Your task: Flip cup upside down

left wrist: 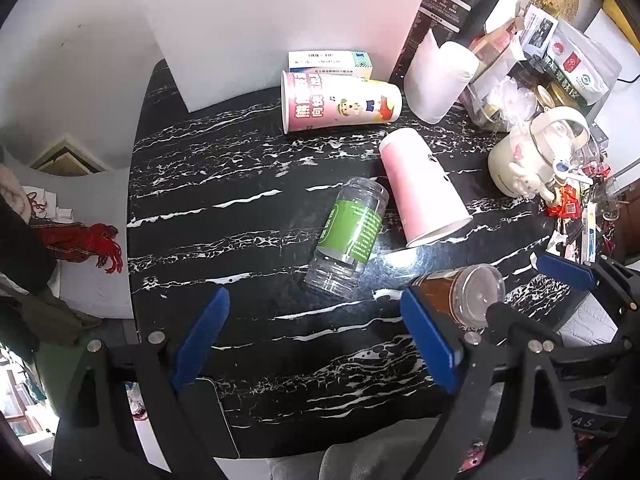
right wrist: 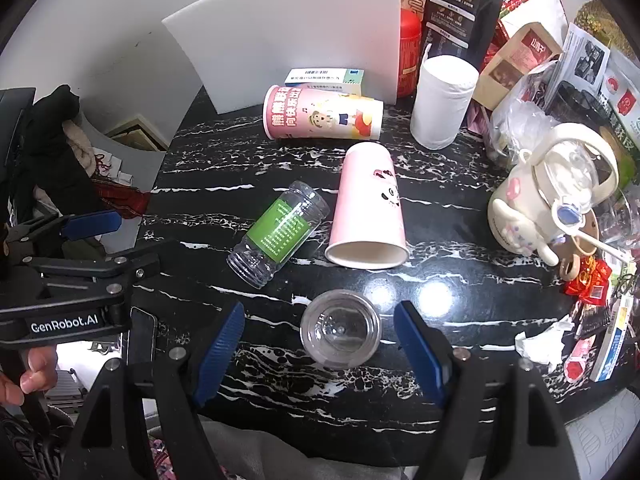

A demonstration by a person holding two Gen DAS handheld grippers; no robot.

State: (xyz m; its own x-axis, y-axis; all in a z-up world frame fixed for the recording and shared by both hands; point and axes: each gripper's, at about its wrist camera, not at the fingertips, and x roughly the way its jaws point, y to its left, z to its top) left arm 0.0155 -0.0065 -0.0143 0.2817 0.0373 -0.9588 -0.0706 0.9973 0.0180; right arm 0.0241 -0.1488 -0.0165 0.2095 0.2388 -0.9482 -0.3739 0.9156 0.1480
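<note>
A clear plastic cup [right wrist: 340, 332] stands on the black marble table [right wrist: 460, 240], seen end-on between my right gripper's [right wrist: 320, 346] open blue fingers [right wrist: 222, 350]. The fingers are apart from it on both sides. In the left wrist view the same cup [left wrist: 464, 294] shows a brown band and stands just behind my left gripper's right finger [left wrist: 428, 344]. My left gripper [left wrist: 314, 338] is open and empty over the near table. The right gripper [left wrist: 566, 272] shows at the right edge of the left wrist view. The left gripper [right wrist: 92, 226] shows at the left of the right wrist view.
A pink paper cup [right wrist: 368, 216] lies on its side mid-table, beside a clear jar with a green label [right wrist: 280, 232]. A printed pink cup [right wrist: 324, 118] lies further back by a white foam board [right wrist: 288, 36]. A tissue roll [right wrist: 442, 100], a cream kettle [right wrist: 552, 192] and clutter fill the right side.
</note>
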